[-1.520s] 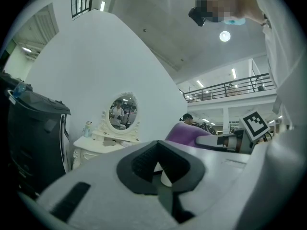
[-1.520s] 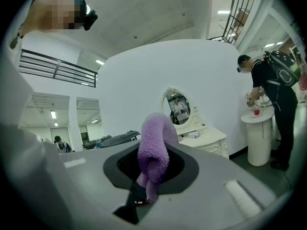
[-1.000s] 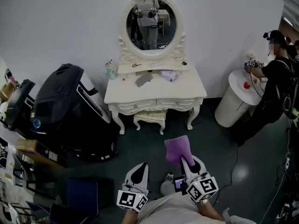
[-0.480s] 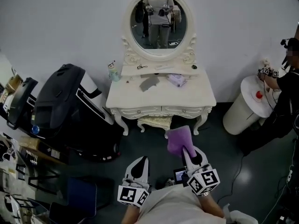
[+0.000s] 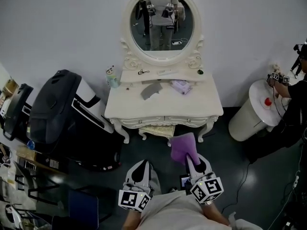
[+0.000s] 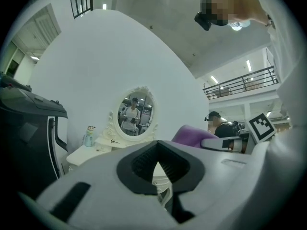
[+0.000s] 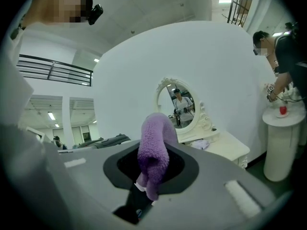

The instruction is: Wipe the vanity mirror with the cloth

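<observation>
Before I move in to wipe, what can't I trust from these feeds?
- Mirror, every view: too small to show smudges; the glass shows only reflections.
- Small dark items on the shelf, head view: too small to identify.
- Stool, head view: mostly hidden under the vanity table.
- Purple cloth, head view: its clamped end is covered by the right hand-held gripper.

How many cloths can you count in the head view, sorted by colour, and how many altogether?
Purple cloth, held in the right gripper: 1
Grey cloth, on the vanity table: 1
Pale lilac cloth, on the vanity table: 1
Total: 3
</observation>
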`<state>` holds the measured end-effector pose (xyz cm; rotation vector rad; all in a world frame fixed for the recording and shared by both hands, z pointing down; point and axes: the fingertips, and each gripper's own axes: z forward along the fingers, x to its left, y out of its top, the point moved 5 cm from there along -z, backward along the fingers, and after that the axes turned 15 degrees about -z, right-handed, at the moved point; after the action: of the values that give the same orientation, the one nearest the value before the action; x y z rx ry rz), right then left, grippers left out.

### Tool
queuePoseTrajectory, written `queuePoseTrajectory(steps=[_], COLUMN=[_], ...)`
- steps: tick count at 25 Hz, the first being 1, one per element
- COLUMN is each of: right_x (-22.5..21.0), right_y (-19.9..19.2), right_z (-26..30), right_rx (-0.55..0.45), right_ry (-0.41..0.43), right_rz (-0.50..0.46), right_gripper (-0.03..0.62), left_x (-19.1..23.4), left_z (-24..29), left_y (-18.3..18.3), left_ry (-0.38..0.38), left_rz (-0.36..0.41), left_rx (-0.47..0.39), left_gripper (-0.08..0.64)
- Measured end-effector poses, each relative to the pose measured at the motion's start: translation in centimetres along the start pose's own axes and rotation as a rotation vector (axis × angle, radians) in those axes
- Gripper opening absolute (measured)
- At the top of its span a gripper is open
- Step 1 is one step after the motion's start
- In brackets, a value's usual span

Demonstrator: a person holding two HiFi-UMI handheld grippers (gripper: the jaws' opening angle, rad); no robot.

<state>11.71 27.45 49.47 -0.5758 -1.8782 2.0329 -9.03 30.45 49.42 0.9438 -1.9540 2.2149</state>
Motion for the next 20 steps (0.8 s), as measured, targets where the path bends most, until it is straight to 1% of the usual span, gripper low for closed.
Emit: queuePoseTrajectory(steps=[2,5,8,10,14,20], right_x=[-0.8,-2.0,-3.3,-3.7,-3.3,-1.8], right_y=[0.1,0.9,2.0,2.7,3.7,3.2], right_z=[1.6,4.3,7.4,9.7,14.2,20.0], right_rx=[0.005,0.0,-0.008,-0.009,-0.012,0.012], right_ry=[-0.041,-0.096,-0.133,-0.15,-0.178,-0.183], right_rz=[0.006,0.005,-0.01,-0.016,-0.018,-0.027], right_gripper=[0.061,0.061,0.061,0.061,0.063,0.063], left_x=[1.3,2.5,3.5,4.4,7.4,12.5], left_z=[2.5,6.6,10.7,13.0,15.9,18.8], left_y=[0.6,2.4,4.2,5.3,7.0,9.6], left_ry=[-0.026,-0.094,-0.162,-0.194,-0.23,-0.242], left_rz=[-0.002,0.01,0.015,0.01,0.002,0.009], left_rx=[0.007,0.016,0.023,0.029,0.059,0.067], left_gripper=[0.002,0.001,0.0,0.0,0.0,0.0])
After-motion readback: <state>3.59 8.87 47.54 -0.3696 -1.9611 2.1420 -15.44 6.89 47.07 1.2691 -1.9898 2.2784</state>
